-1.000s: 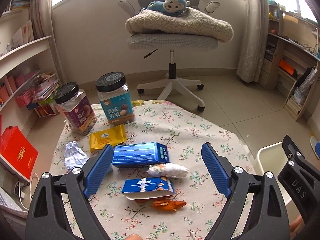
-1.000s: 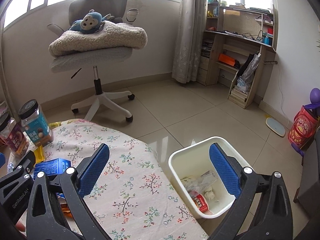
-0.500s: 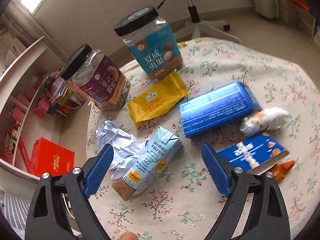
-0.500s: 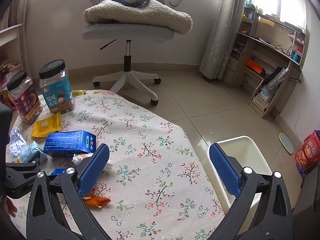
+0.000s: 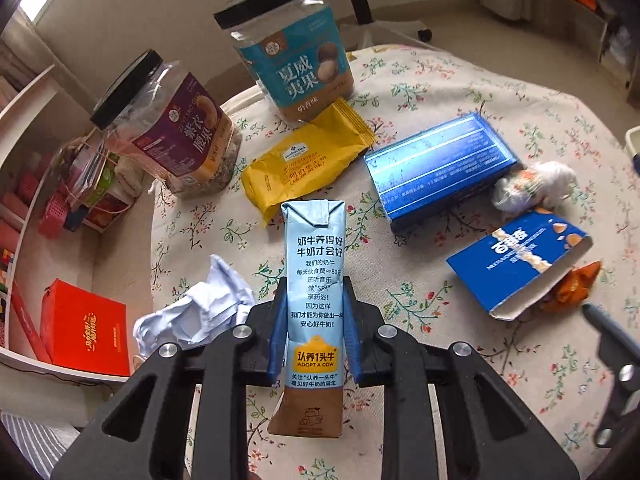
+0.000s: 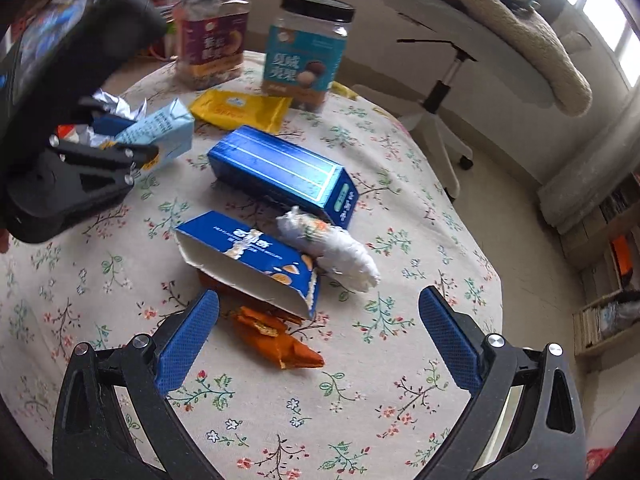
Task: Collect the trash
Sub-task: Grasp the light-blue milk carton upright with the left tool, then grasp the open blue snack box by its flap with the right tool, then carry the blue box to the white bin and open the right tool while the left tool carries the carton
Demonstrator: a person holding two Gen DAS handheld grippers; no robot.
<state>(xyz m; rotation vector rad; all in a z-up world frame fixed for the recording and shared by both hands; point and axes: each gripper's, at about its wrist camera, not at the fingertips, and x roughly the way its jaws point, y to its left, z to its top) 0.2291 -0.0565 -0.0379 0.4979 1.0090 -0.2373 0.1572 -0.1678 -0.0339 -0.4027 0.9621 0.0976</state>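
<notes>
My left gripper (image 5: 311, 300) is shut on a light-blue milk carton (image 5: 315, 272), which points away from me over the floral table; the carton also shows in the right wrist view (image 6: 160, 132). Crumpled white paper (image 5: 200, 312) lies just left of it. My right gripper (image 6: 318, 312) is open and empty above an orange wrapper (image 6: 276, 340) and an open blue snack box (image 6: 248, 260). A wadded white wrapper (image 6: 332, 252) and a long blue box (image 6: 280, 172) lie beyond.
Two black-lidded nut jars (image 5: 296, 60) (image 5: 168, 120) and a yellow snack packet (image 5: 308, 160) stand at the table's far side. A red box (image 5: 84, 328) sits on a low shelf at the left. An office chair (image 6: 480, 52) stands behind the table.
My left gripper has closed on the milk carton, which now lies along its fingers. My right gripper has swung from the floor bin down toward the snack box and orange wrapper.
</notes>
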